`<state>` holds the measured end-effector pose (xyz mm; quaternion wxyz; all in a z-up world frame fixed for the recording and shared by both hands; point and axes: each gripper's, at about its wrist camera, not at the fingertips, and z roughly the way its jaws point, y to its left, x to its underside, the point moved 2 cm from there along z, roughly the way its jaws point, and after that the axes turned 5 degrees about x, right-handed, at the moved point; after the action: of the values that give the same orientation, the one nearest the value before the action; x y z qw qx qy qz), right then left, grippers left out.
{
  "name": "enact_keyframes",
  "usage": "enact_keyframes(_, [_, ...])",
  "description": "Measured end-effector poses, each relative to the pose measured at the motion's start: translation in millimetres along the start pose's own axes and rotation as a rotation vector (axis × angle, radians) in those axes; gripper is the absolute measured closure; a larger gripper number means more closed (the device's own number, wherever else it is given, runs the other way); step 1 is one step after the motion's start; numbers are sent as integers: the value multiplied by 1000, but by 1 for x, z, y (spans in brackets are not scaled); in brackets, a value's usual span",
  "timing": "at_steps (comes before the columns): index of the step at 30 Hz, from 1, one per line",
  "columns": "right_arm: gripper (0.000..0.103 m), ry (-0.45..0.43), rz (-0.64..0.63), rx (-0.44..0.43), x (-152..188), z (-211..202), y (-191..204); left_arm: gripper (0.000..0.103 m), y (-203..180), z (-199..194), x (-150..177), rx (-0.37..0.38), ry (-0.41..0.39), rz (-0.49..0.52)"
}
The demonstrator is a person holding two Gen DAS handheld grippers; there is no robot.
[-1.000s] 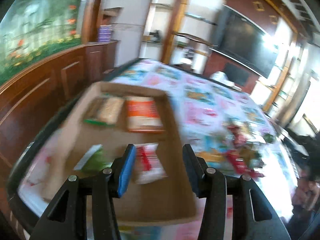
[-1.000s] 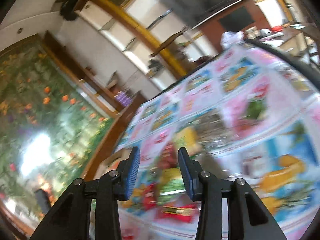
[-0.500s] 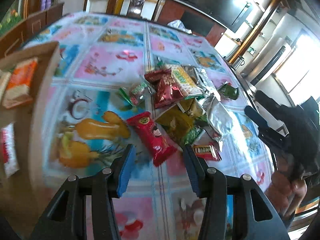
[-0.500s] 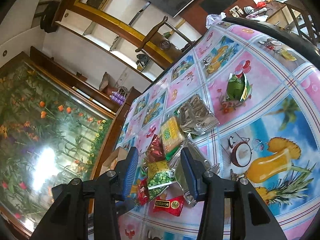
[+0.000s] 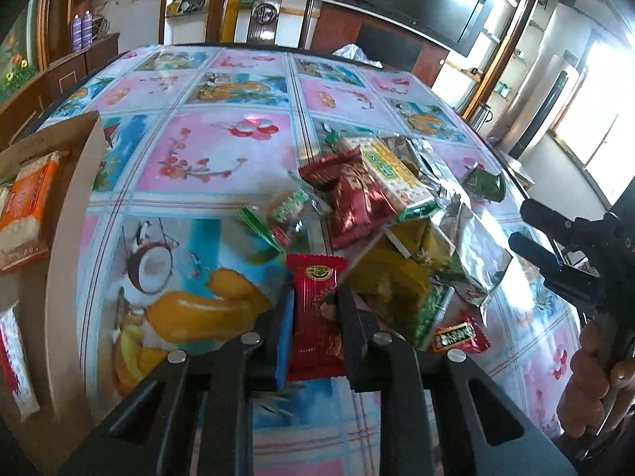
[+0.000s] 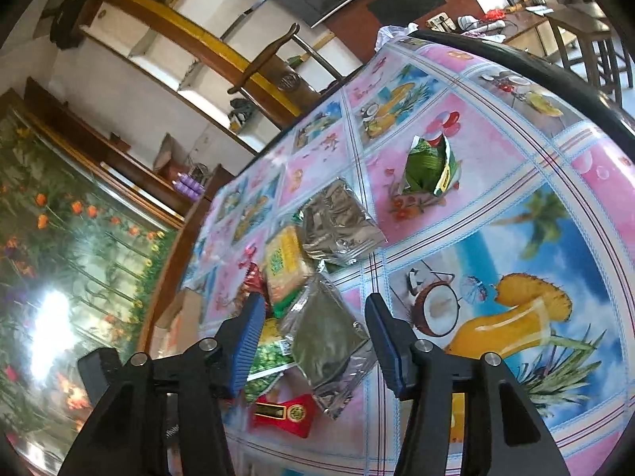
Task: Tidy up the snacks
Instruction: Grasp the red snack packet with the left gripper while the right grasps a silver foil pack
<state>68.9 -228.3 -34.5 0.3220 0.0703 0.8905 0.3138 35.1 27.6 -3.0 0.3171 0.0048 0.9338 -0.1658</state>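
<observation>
My left gripper (image 5: pixel 315 305) is shut on a long red snack packet (image 5: pixel 315 317), held upright between the blue pads. Behind it lies the snack pile: a dark red packet (image 5: pixel 353 198), a yellow-green cracker pack (image 5: pixel 393 170), a yellow-green bag (image 5: pixel 401 273), silver pouches (image 5: pixel 476 246) and a small red bar (image 5: pixel 456 335). A cardboard box (image 5: pixel 71 214) at the left holds an orange-white pack (image 5: pixel 27 206). My right gripper (image 6: pixel 313 329) is open above a silver pouch (image 6: pixel 325 341), beside the cracker pack (image 6: pixel 285 265), a green pea bag (image 6: pixel 270 361) and a red bar (image 6: pixel 283 412).
The table carries a pink and blue fruit-print cloth (image 5: pixel 222 150). A green packet (image 6: pixel 430 166) lies apart toward the far right; another silver pouch (image 6: pixel 337 222) lies behind the pile. A wooden chair (image 5: pixel 274 12) stands at the table's far edge. The right hand tool (image 5: pixel 575 254) shows at right.
My left gripper swung from the box to the pile, then closed on the long red packet and lifted it. My right gripper came closer over the silver pouch and stayed open.
</observation>
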Motion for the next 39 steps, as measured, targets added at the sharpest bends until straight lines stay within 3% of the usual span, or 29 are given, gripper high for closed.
enact_keyframes(5, [37, 45, -237, 131, 0, 21, 24, 84, 1, 0, -1, 1, -9, 15])
enact_keyframes(11, [37, 118, -435, 143, 15, 30, 37, 84, 6, -1, -3, 1, -15, 4])
enact_keyframes(14, [31, 116, -525, 182, 22, 33, 45, 83, 8, -1, -4, -4, -18, -4])
enact_keyframes(16, [29, 118, -575, 225, 29, 37, 50, 79, 7, 0, -5, -3, -20, -4])
enact_keyframes(19, [30, 116, -620, 282, 35, 43, 50, 59, 4, 1, -6, -12, -30, 6])
enact_keyframes(21, [30, 128, -635, 318, 38, 48, 48, 57, 3, 2, -7, -33, -35, 17])
enact_keyframes(22, [35, 117, -643, 330, 39, 47, 48, 57, 3, 3, -7, -36, -35, 21])
enact_keyframes(23, [38, 113, -645, 332, 39, 46, 48, 63, 2, 2, -7, -42, -36, 25])
enact_keyframes(24, [41, 109, -636, 331, 37, 44, 46, 79, 2, 3, -6, -61, -36, 34])
enact_keyframes(25, [41, 104, -621, 334, 35, 43, 44, 84, 2, 3, -6, -71, -35, 41])
enact_keyframes(30, [41, 45, -514, 348, 19, 29, 32, 84, 2, 1, -4, -50, -37, 39])
enact_keyframes(34, [41, -68, -389, 369, -1, 6, 17, 84, 3, -4, -5, -36, -54, 38])
enact_keyframes(39, [41, -277, -211, 533, -25, -35, -13, 84, -2, -12, -4, -31, -91, 59])
